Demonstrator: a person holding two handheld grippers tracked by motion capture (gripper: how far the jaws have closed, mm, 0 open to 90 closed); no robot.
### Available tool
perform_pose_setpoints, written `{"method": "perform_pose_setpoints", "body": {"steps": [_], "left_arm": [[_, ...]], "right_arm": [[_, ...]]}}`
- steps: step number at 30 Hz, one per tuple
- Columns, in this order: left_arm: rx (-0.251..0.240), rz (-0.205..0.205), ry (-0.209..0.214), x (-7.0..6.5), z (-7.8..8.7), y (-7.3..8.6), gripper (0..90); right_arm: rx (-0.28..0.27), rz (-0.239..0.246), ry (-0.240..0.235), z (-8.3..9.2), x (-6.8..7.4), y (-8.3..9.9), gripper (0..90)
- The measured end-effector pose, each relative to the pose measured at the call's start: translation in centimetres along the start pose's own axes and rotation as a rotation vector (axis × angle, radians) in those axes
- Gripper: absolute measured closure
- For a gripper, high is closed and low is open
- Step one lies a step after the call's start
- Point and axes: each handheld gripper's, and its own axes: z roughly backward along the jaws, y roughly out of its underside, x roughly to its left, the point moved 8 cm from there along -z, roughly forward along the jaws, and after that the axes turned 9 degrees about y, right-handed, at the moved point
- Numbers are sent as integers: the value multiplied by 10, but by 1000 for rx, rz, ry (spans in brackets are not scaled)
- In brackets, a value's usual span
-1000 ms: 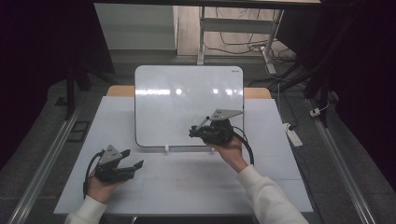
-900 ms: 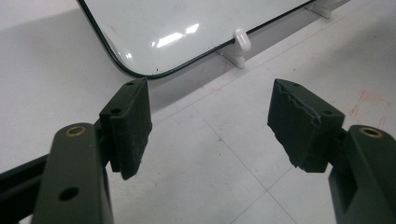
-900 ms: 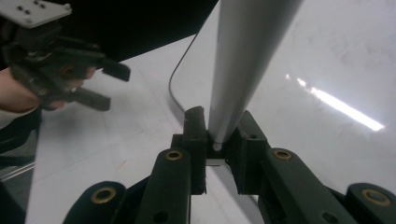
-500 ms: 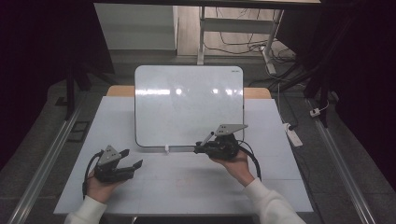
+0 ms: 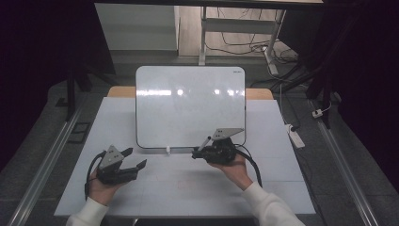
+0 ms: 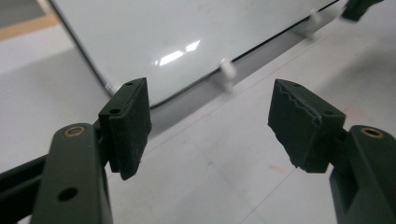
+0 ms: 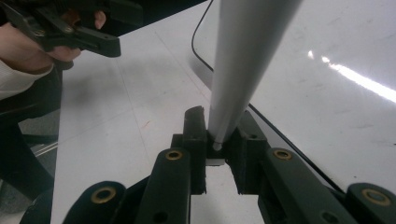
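Two grippers are on my screens. My right gripper (image 7: 217, 126) has its jaws shut tight on the bottom end of a grey-white pen (image 7: 247, 56). The pen sticks up and away from the jaws, over the near edge of the whiteboard (image 7: 336, 93). My left gripper (image 6: 210, 121) has its jaws wide apart with nothing between them.

From the high view, the right gripper (image 5: 195, 153) sits just at the front edge of the whiteboard (image 5: 188, 108). The left gripper (image 5: 134, 157) rests low on the white table (image 5: 188, 193), off to the side.

I think the pen is light, hard and smooth. It is round, so it could roll or slip in the pads. I hold it near one end, so the long free end could wobble if I press hard. A grip nearer the middle may be steadier.

The whiteboard looks flat, stiff and shiny, and may slide if pushed. Its front edge has small white pegs (image 6: 227, 74), and I should not bump them.

Lots of bare table lies in front of the board and between my two hands. The board's face is wide open for the pen, with its rounded corners and dark rim as the limits.
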Motion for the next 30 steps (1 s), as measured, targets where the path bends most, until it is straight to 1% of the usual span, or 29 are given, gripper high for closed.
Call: {"method": "perform_pose_setpoints", "body": {"steps": [5,7,10,15,19,23,30], "left_arm": [[-31,-38,45,-14,-5,-26,298],[-37,-52,63,-19,-10,-36,297],[-42,-60,106,-28,-20,-49,296],[-29,-73,144,-38,-34,-59,295],[-33,-69,173,-43,-43,-68,295],[-33,-80,191,-49,-51,-75,295],[-30,-98,218,-58,-59,-83,296]], "right_arm": [[8,-11,-9,-4,1,1,771],[8,-13,-11,-5,2,1,771],[9,-22,-14,-5,2,2,771],[11,-30,-17,-5,2,3,770],[12,-31,-21,-6,3,3,771],[11,-37,-26,-7,3,3,771],[15,-54,-31,-9,3,4,771]]}}
